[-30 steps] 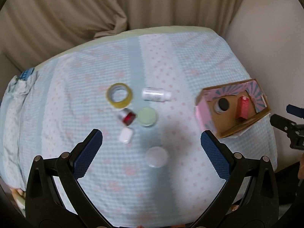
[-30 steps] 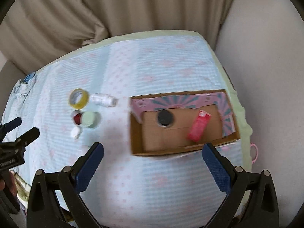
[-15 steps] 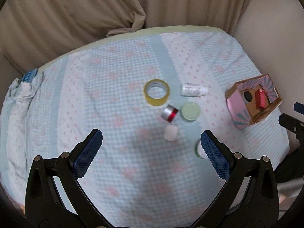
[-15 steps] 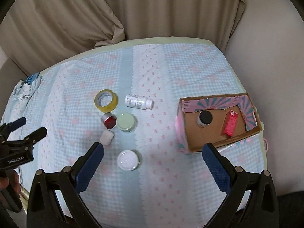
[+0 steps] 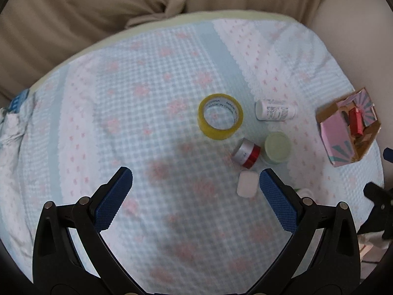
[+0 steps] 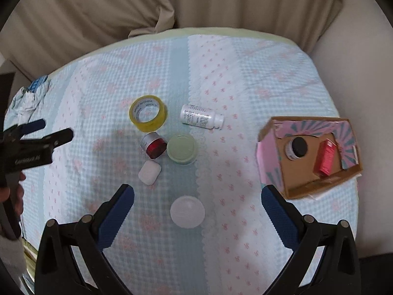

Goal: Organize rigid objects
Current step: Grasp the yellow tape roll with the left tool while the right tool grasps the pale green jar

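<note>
Left gripper (image 5: 195, 196) finger hiding white jar (image 5: 305, 192)

"MADE IN CHINA" read on inner core of tape roll (image 5: 220, 115), printed twice round the ring; same wording seen in right wrist view (image 6: 148, 116). Small print on white bottle (image 6: 201, 119) label, too fine to read. Pale lettering on left gripper (image 6: 46, 130) body in right wrist view, blurred, not legible. No other text made out.

We have swung both grippers leftward. The cardboard box (image 6: 310, 156) now sits far right, and the tape roll (image 6: 148, 116) nearer centre.
</note>
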{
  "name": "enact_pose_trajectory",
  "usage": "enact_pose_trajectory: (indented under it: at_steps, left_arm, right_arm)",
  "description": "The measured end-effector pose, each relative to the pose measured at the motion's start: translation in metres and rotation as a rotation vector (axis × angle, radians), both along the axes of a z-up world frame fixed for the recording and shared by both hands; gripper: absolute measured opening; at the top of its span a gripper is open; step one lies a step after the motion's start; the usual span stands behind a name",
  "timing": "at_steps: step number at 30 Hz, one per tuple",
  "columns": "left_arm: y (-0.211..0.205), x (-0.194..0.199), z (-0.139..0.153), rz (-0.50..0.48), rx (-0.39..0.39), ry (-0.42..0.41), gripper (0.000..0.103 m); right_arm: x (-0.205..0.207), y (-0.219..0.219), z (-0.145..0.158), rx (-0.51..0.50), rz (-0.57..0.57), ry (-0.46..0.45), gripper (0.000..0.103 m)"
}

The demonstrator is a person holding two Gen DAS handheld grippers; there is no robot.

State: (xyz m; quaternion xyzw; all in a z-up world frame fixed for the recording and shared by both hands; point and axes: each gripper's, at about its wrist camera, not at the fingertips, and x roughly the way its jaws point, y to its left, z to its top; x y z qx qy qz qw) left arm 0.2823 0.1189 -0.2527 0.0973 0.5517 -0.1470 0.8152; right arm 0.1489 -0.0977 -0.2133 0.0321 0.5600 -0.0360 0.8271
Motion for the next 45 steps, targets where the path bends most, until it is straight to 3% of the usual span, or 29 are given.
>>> enact_pose_trajectory:
  at_steps: [6,13,18,23,31,34,36,45]
  left_arm:
    - [-0.033,0.048,-0.069,-0.078,0.034,0.097,0.103]
    - [-0.068,0.093,-0.137,-0.158,0.058,0.160,0.103]
    - [-0.088,0.103,-0.172,-0.203,0.060,0.189,0.103]
    - [-0.096,0.113,-0.193,-0.186,0.057,0.194,0.103]
    - [-0.112,0.117,-0.215,-0.196,0.079,0.161,0.103]
    - [-0.129,0.118,-0.216,-0.219,0.088,0.130,0.097]
    - [-0.135,0.117,-0.216,-0.230,0.086,0.124,0.097]
    - [-0.131,0.124,-0.205,-0.224,0.081,0.110,0.097]
  right_arm:
    - [0.039,0.007,-0.052,0.063,0.080,0.041,0.103]
    - [0.082,0.010,-0.126,0.028,0.125,0.117,0.103]
    - [0.097,0.011,-0.162,0.017,0.129,0.160,0.103]
    - [0.106,0.020,-0.186,-0.026,0.170,0.173,0.103]
    - [0.121,0.019,-0.209,-0.003,0.184,0.181,0.103]
    - [0.127,0.019,-0.213,0.012,0.192,0.188,0.088]
    - [0.131,0.019,-0.216,0.026,0.203,0.202,0.069]
    - [0.129,0.018,-0.220,0.026,0.221,0.204,0.068]
